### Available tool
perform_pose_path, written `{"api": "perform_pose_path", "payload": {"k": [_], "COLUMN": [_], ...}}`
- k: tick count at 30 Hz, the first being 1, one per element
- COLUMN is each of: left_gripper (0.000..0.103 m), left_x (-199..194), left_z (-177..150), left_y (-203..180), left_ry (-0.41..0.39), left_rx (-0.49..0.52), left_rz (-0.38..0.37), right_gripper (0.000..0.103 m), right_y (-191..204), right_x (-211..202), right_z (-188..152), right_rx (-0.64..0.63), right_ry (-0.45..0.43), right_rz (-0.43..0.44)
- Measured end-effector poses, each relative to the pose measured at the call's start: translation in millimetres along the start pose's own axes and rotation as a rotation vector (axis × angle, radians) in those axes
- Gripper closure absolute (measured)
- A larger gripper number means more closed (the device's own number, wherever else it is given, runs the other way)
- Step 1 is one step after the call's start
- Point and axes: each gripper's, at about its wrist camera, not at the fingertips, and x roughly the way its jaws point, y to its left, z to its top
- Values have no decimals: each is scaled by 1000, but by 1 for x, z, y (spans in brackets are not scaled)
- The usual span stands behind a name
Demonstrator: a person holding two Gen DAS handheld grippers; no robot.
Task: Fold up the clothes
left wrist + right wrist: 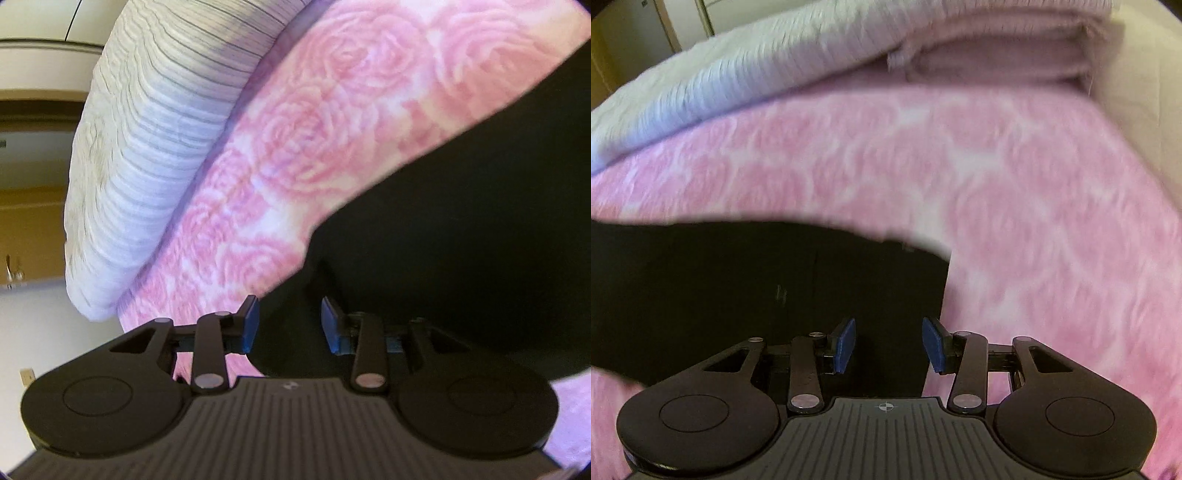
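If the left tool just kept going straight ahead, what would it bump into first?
Most likely the black garment, which fills the view right ahead of the left tool, whose jaws stand open. The pink rose-patterned bedcover lies beyond it. Depth is hard to judge here.

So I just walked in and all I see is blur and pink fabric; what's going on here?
A person holds a gripper in each hand over a black garment lying on a pink rose-print bedspread. The left gripper and right gripper both have their jaws apart with nothing between them, poised just over the dark cloth. A white ribbed blanket lies bunched further back. Both views are smeared, so the grippers look to be moving; no fold is visible.
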Motion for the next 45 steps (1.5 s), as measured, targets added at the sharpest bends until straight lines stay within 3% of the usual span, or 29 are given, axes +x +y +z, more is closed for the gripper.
{"api": "perform_pose_path", "payload": {"k": [6, 12, 16, 20, 26, 31, 33, 39, 45], "left_gripper": [69, 67, 65, 63, 62, 61, 56, 54, 55], "left_x": [-39, -76, -92, -95, -73, -30, -8, 48, 70], "left_z": [-32, -75, -105, -136, -171, -186, -189, -177, -164], "left_y": [-25, -36, -45, -49, -34, 6, 22, 38, 56], "left_ry": [25, 34, 38, 34, -20, -188, -266, -447, -582], "left_rx": [37, -12, -43, -72, -176, -337, -381, -239, -141], "left_rz": [-6, -18, -34, -54, -116, -267, -335, -358, -485], "right_gripper": [59, 59, 59, 59, 59, 59, 59, 59, 59], "right_y": [-15, -15, 8, 47, 138, 235, 276, 403, 515], "right_x": [0, -17, -37, -49, -44, -29, -25, 1, 31], "right_z": [-18, -19, -16, -20, -20, -19, -18, -16, -6], "right_rx": [63, 25, -71, -135, -257, -343, -338, -310, -370], "right_ry": [-13, -54, -85, -103, -77, -67, -68, -44, -20], "right_rz": [-9, -45, -78, -51, 49, 93, 89, 87, 140]}}
